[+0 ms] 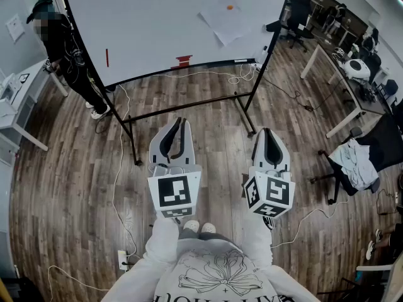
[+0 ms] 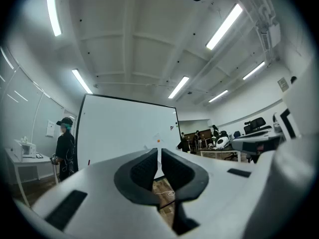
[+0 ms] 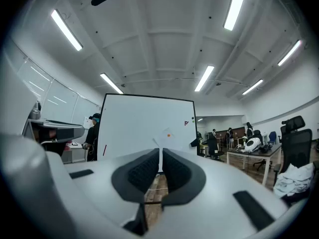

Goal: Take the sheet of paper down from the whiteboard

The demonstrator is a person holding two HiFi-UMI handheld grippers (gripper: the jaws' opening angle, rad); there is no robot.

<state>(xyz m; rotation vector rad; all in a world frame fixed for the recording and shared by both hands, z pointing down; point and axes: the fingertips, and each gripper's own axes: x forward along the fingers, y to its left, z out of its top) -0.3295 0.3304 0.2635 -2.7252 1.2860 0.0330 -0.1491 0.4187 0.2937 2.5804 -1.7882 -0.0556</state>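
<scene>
Jaws shut on both sides, left gripper [image 1: 180, 121] and right gripper [image 1: 266, 131] holding nothing, both level and aimed at the whiteboard [image 1: 151, 24] from well back across the wood floor [image 1: 208, 121]. Nothing is done yet, by the look of it: the sheet of paper [image 1: 221, 19] hangs at the board's upper right, white and tilted askew (blank, as far as I can see) under a small orange magnet [image 1: 230, 7]. Approach, grip and pull all remain.

The white right hand-held gripper [image 3: 160, 153] has its dark jaws closed together, empty, facing a black-framed white whiteboard [image 3: 134, 126]. A tilted white sheet of paper [image 3: 164, 140] sits there under a small orange magnet [image 3: 168, 135], well apart from the tips.
</scene>
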